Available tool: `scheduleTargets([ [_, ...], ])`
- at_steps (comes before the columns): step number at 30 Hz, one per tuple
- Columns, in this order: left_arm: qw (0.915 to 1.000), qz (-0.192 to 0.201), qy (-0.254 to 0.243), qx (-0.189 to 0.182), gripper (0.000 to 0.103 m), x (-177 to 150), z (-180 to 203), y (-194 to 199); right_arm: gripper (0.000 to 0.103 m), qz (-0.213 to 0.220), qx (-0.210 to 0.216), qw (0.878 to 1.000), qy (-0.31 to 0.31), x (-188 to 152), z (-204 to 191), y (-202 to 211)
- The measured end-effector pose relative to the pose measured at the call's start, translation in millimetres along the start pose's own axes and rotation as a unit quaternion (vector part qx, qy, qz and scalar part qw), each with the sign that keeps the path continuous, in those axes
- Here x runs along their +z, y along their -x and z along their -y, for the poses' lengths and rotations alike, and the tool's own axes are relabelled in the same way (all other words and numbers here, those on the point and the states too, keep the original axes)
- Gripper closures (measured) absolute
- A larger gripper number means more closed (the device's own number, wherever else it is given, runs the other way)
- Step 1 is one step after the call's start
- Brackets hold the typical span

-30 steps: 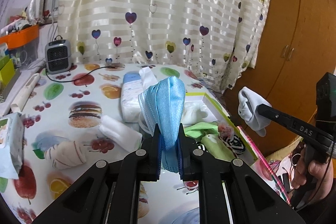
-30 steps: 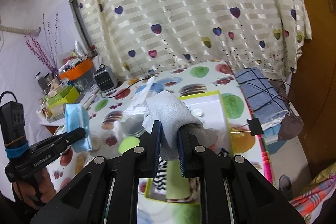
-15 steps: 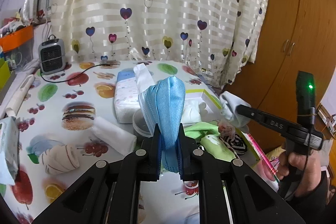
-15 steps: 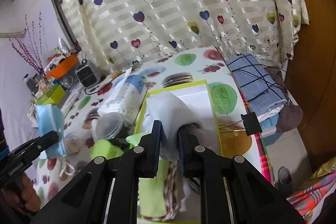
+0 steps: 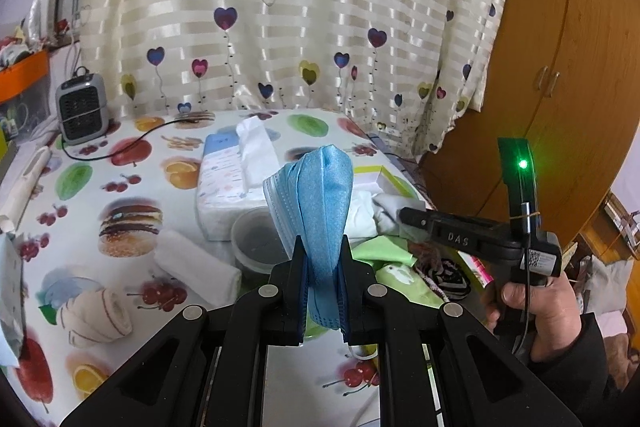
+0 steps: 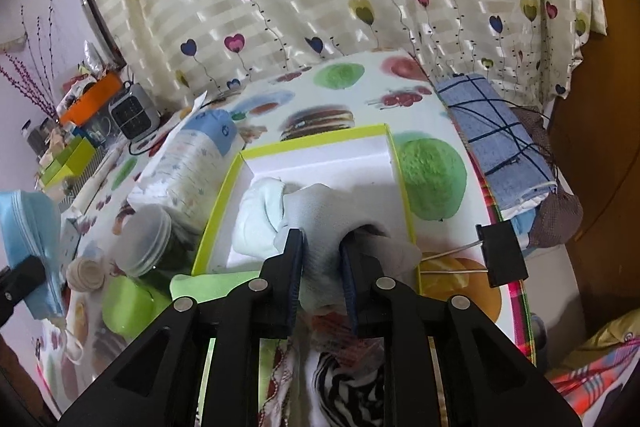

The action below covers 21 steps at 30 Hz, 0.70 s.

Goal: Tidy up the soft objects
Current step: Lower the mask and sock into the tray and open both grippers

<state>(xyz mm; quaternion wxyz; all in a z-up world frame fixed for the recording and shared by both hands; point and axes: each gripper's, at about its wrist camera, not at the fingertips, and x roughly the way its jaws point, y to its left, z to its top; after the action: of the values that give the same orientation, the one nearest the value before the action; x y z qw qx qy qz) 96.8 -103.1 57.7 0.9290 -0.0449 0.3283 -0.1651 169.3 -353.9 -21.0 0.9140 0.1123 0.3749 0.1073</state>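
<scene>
Two grippers over the fruit-print worktop (image 5: 132, 183), each with cloth between its fingers.

We noted the left gripper (image 5: 322, 259) clamped on a folded blue pleated face mask (image 5: 320, 195), held upright above the worktop. The right gripper (image 6: 322, 247) had a pale grey sock (image 6: 320, 211) between its fingers, which were easing apart, the sock lying in the yellow-rimmed white box (image 6: 320, 155) beside a white sock (image 6: 260, 211).

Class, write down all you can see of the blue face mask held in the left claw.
The blue face mask looks like soft pleated non-woven fabric, folded or bunched into an upright bundle, with paler layered edges along one side. The left claw is shut on its lower part; the top stands free above the fingers and a short end hangs below them. It is held in the air above the fruit-print tablecloth, touching nothing else visible.
</scene>
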Motion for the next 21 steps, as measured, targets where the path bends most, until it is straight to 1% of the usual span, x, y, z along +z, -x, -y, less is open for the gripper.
scheduleTargets([
  [2,1.0000,0.000,-0.002,-0.004,0.092,2,3,-2,0.079,0.002,-0.003,1.000,0.011,-1,-3,4],
  [4,0.9999,-0.001,-0.004,-0.010,0.092,4,7,-5,0.071,0.003,-0.010,1.000,0.020,-1,-6,9],
  [6,0.9999,-0.002,-0.008,-0.015,0.092,5,12,-8,0.063,0.015,-0.013,0.999,0.025,-3,-8,20],
  [7,0.9998,-0.002,-0.011,-0.018,0.092,6,15,-10,0.062,0.021,-0.010,0.999,0.026,-5,-8,26],
  [12,0.9993,-0.006,-0.021,-0.030,0.092,9,27,-18,0.062,0.040,-0.008,0.999,0.018,-12,-6,46],
  [14,0.9991,-0.010,-0.022,-0.034,0.092,10,31,-23,0.062,0.047,-0.006,0.999,0.005,-16,-1,55],
  [17,0.9983,-0.021,-0.020,-0.050,0.092,12,40,-34,0.062,0.054,-0.004,0.998,-0.010,-24,6,66],
  [18,0.9975,-0.028,-0.016,-0.063,0.092,12,44,-39,0.062,0.056,-0.005,0.998,-0.012,-26,8,68],
  [21,0.9953,-0.044,-0.015,-0.085,0.092,10,56,-49,0.062,0.061,-0.007,0.998,-0.018,-31,14,76],
])
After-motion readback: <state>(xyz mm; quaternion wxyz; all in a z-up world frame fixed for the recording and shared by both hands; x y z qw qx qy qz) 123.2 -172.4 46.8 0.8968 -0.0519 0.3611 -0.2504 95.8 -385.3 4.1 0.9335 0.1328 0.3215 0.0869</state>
